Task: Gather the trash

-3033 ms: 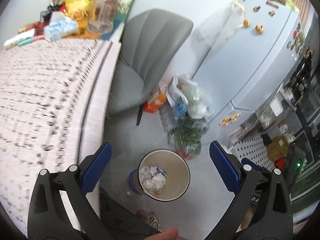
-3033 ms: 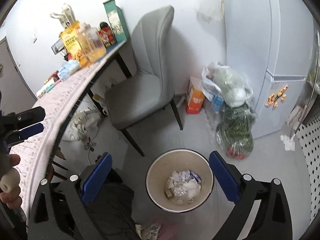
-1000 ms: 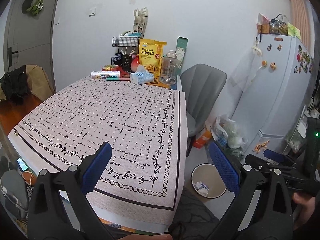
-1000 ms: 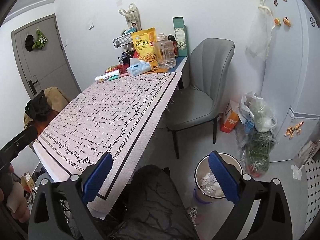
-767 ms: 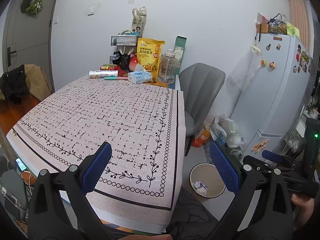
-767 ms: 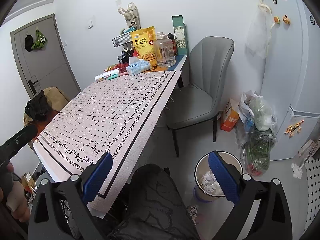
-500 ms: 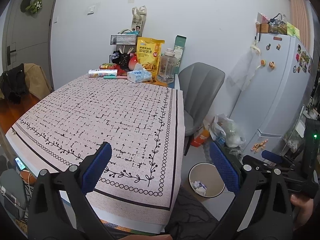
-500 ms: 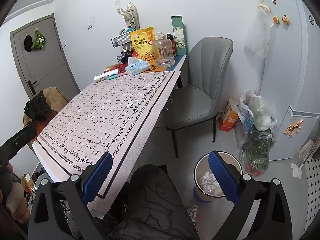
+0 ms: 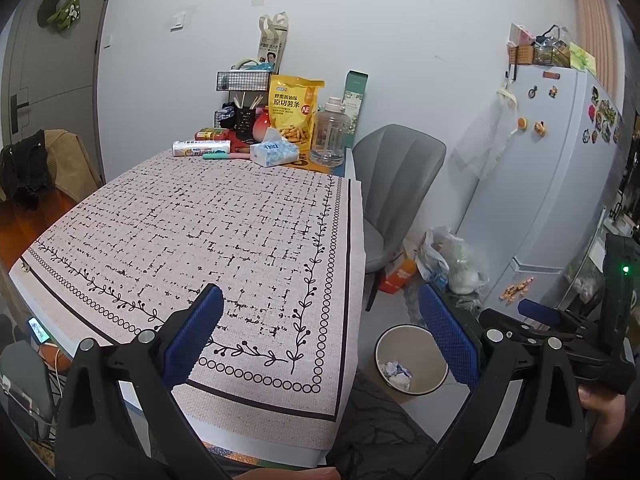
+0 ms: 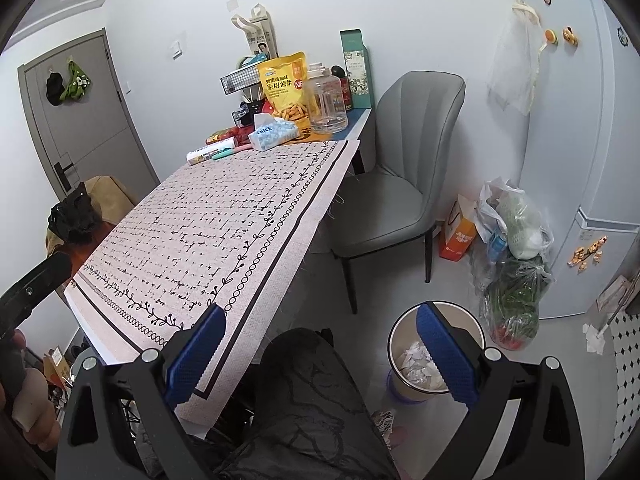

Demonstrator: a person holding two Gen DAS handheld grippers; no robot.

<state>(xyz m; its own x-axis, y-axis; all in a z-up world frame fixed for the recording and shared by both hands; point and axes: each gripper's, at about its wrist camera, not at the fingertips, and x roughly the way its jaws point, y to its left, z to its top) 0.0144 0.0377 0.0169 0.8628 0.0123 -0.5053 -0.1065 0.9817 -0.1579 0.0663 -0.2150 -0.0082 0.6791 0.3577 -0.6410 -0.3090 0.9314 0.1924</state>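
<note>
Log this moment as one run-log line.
left gripper: open, empty | right gripper: open, empty | trash bin: on floor beside table, crumpled paper inside | tablecloth: no loose trash visible

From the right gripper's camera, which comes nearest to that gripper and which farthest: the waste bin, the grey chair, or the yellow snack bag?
1. The waste bin, on the floor just behind the right gripper and its right finger.
2. The grey chair, farther back beside the table.
3. The yellow snack bag, at the table's far end by the wall.
</note>
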